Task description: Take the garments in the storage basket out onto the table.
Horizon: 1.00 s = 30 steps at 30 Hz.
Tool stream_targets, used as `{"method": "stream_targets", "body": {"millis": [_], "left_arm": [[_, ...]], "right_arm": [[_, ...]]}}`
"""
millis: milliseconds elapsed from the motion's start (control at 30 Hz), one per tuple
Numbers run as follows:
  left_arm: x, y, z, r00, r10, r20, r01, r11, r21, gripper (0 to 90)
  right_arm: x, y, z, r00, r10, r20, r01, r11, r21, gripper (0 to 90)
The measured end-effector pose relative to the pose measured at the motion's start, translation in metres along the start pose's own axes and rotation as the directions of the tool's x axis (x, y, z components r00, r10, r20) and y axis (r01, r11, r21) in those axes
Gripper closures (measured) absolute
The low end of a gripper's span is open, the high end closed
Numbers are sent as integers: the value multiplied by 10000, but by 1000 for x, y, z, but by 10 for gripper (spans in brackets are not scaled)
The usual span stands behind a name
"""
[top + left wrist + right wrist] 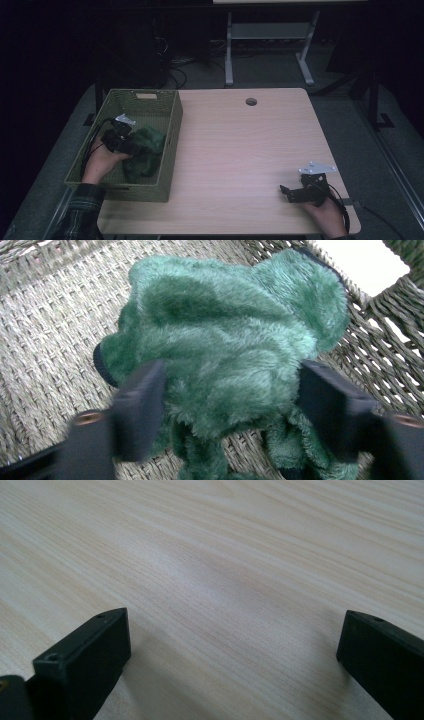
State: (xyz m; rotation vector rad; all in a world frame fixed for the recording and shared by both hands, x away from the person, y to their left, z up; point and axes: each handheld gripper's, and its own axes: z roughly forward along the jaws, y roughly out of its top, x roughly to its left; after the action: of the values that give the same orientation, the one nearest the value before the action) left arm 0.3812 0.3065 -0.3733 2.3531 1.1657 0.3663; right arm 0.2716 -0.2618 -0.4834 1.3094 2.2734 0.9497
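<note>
A green fleece cloth lies bunched in the olive woven basket at the table's left side. A person's left hand holds my left gripper down inside the basket, against the cloth's left side. In the left gripper view the fluffy green cloth fills the gap between the two black jaws of the left gripper, and both pads touch the pile. The basket weave shows beneath. My right gripper rests low near the table's front right, held by the other hand, open over bare wood.
The light wooden table has a round cable hole near its far edge. Beyond it stand a white desk frame and cables on a dark floor. The basket's walls stand close around the left hand.
</note>
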Motion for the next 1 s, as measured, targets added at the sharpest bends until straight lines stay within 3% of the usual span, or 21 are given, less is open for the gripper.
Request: {"method": "stream_targets", "body": {"millis": [33, 167, 233, 400, 1000], "left_arm": [[0, 0, 0, 10000, -4, 12, 4, 10000, -22, 364], [-1, 2, -2, 9994, -230, 260, 225, 9995, 200, 696], [-1, 3, -2, 9994, -226, 246, 218, 9992, 320, 764], [-1, 5, -6, 9992, -241, 315, 234, 9995, 229, 776], [-3, 33, -46, 9981, 44, 608, -34, 9998, -175, 781]], "right_arm": [[0, 0, 0, 10000, 2, 0, -2, 10000, 3, 5], [0, 0, 0, 10000, 2, 2, -2, 10000, 5, 5], [0, 0, 0, 10000, -2, 2, 2, 10000, 2, 5], [0, 0, 0, 10000, -1, 1, 1, 10000, 0, 5], [0, 0, 0, 10000, 1, 2, -1, 10000, 3, 5]]}}
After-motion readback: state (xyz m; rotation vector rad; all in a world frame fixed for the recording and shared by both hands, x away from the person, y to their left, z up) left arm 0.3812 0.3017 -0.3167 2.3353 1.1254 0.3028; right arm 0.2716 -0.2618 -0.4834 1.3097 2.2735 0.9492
